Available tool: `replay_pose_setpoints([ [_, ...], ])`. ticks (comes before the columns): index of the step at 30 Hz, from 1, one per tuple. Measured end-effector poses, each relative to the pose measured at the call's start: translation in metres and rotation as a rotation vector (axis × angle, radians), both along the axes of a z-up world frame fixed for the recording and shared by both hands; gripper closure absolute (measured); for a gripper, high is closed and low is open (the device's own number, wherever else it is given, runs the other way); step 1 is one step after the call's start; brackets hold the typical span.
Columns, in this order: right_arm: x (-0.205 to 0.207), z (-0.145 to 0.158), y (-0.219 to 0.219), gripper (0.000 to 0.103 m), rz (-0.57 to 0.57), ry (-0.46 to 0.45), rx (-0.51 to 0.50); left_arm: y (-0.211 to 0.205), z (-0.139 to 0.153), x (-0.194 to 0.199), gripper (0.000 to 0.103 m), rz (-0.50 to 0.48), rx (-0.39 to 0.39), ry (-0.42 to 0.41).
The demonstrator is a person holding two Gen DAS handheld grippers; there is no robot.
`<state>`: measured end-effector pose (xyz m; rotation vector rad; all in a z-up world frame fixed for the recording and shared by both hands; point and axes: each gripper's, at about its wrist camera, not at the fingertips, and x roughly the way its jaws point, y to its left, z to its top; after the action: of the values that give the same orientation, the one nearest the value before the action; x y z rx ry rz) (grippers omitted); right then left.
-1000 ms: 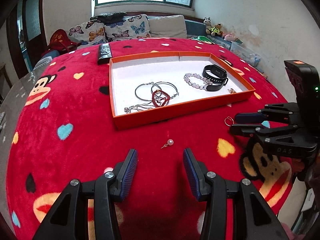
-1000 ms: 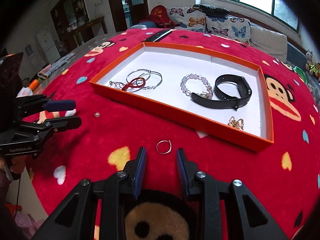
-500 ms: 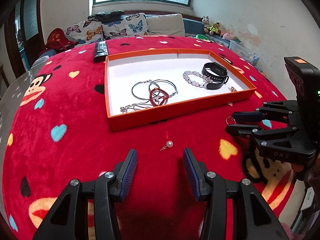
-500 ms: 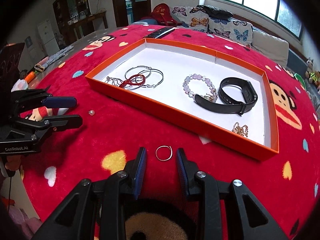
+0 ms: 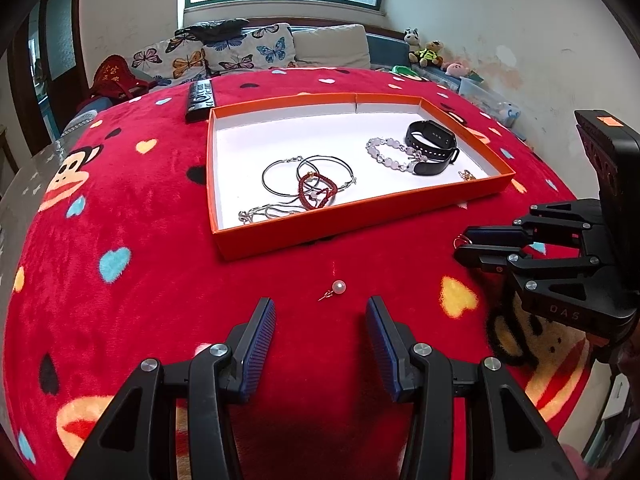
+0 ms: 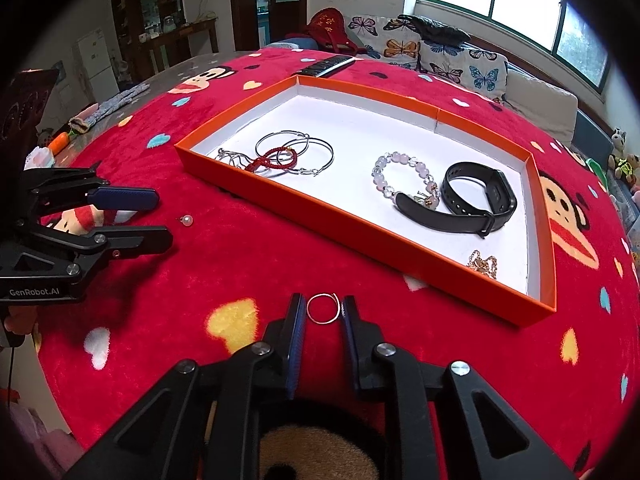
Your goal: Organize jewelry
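Note:
An orange tray with a white floor sits on the red blanket. It holds silver hoops, a red cord bracelet, a bead bracelet, a black watch band and a small gold piece. A pearl earring lies on the blanket just ahead of my open left gripper. My right gripper has narrowed around a thin ring lying on the blanket; its fingers stand close on both sides of the ring.
A black remote lies beyond the tray's far left corner. A sofa with butterfly cushions stands behind the table. The blanket's front edge drops off near both grippers. A knitted item and a carrot toy lie at the table's left side.
My right gripper has moved forward to the ring and its fingers have closed in around it. My left gripper has held its place near the pearl earring.

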<state>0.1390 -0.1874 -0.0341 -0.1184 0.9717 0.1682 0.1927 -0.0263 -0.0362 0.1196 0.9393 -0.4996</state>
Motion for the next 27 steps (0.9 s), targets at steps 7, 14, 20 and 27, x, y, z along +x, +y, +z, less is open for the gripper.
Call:
replay_pose_setpoints([
  [7, -0.002, 0.001, -0.002, 0.082, -0.006, -0.002, 0.025, -0.002, -0.001, 0.0, 0.052, -0.007, 0.0, -0.003],
  [14, -0.004, 0.001, -0.004, 0.082, -0.009, -0.002, 0.04, -0.005, -0.002, 0.0, 0.052, -0.014, -0.001, -0.002],
  [20, -0.004, 0.001, -0.005, 0.082, -0.01, -0.002, 0.051, -0.01, -0.004, 0.002, 0.052, -0.017, 0.007, -0.003],
  [27, -0.004, 0.001, -0.006, 0.082, -0.01, -0.002, 0.053, -0.013, -0.005, 0.003, 0.052, -0.022, 0.018, -0.009],
])
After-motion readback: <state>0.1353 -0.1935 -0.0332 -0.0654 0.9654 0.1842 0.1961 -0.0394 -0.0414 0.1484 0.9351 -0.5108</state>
